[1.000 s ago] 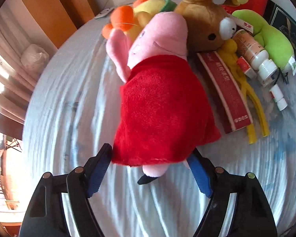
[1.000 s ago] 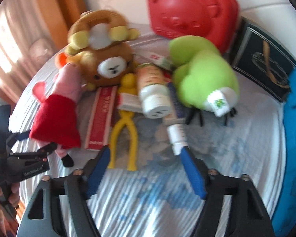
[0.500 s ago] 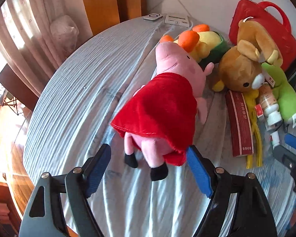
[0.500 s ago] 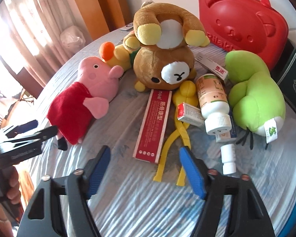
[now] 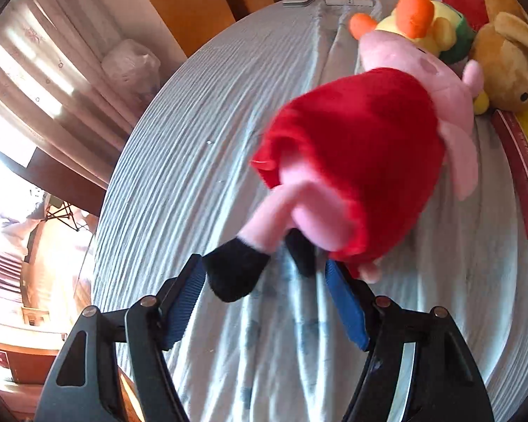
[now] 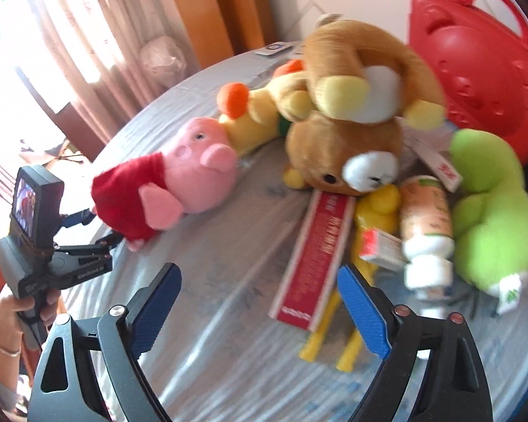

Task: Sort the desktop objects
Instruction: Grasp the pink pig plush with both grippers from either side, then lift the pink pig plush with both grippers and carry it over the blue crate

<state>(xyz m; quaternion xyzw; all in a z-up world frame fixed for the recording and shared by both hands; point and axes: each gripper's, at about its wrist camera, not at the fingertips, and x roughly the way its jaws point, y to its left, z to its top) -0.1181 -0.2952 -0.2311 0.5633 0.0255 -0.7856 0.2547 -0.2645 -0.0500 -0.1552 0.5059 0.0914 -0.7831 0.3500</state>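
Note:
A pink pig plush in a red dress lies on the striped tablecloth, feet toward me. My left gripper has its jaws closing around the pig's legs. One black foot sits against the left pad; no firm pinch shows. The right wrist view shows the pig with the left gripper at its feet. My right gripper hovers over bare cloth, its jaws opening wide with nothing between them. A long red box and yellow tongs lie just ahead of its right finger.
A brown bear plush, a yellow-orange plush, a white-capped bottle, a small red-white box and a green plush crowd the right side. A red case stands behind. The table edge drops off at left.
My left gripper has swung round to the pig's feet and narrowed around its legs. My right gripper's jaws have spread wider and it has shifted left over the cloth.

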